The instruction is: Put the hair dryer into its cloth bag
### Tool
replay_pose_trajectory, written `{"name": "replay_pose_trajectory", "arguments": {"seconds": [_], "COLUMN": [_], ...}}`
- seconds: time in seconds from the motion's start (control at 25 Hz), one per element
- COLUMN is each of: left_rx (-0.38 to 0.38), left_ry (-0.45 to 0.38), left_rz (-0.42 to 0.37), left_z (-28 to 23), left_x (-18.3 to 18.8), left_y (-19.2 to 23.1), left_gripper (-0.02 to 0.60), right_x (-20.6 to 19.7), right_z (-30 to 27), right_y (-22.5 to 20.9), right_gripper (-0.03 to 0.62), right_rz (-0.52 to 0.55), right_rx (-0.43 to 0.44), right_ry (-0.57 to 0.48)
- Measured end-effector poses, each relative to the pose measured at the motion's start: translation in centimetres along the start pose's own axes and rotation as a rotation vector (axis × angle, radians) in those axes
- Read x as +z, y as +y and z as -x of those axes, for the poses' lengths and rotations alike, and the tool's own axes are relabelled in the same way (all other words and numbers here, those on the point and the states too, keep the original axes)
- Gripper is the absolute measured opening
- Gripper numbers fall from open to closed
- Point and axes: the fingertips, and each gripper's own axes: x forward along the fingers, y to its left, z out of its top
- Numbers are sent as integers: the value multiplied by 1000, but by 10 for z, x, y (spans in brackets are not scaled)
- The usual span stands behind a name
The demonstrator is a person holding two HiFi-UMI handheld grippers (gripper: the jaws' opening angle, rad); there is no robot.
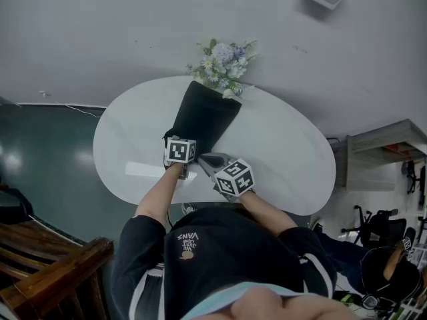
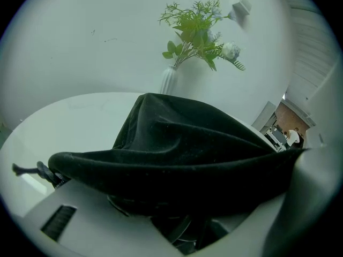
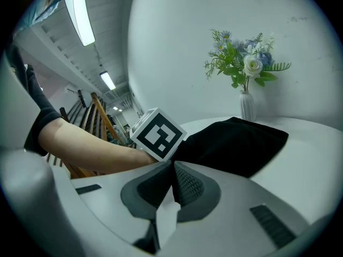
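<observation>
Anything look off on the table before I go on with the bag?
Nothing stands out. The cloth bag lies on the table, the vase of flowers stands upright just beyond its far end, and nothing looks spilled or torn.

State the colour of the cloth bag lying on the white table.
Plain black; the cloth bag shows best in the right gripper view.

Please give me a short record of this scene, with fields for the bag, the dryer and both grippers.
table: white, oval; vase of flowers at its far edge
cloth bag: black, lying on the table
left gripper: jaws apart, apparently on the hair dryer under the bag's rim
right gripper: shut on the cloth bag's edge
</observation>
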Motion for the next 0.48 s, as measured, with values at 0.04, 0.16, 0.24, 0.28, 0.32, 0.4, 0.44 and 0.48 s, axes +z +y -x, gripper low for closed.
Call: {"name": "replay_pose_trajectory", "arguments": {"seconds": [0.04,0.16,0.24,0.28,0.32,0.4,0.44,0.48], "left_rx": [6,26,24,23,26,42,52,64], "left_ry": [2,7,5,7,7,-7,-22,-36], "left_rz": [-12,-37,-48,-55,-60,-69,-69,-66], "left_z": [-1,0,0,0,-1,0,-1,-1], "left_x": [1,3,4,4,4,5,5,5], "left_y": [1,4,3,2,3,4,5,7], "left_gripper": [236,236,236,236,238,242,253,267], "right_x": [0,-1,-1,-1,-1,0,0,1], "right_z": [-1,-3,-3,-4,-4,-4,-4,-3], "right_y": [-1,-2,-2,-3,-3,-5,-7,-8], "right_gripper": [48,48,48,48,48,48,48,48], "right_rz": [0,-2,-7,-10,-13,-20,-23,-25], "right_rx": [1,5,7,8,8,6,3,0], "right_ry": [1,4,6,6,5,2,0,-2]}}
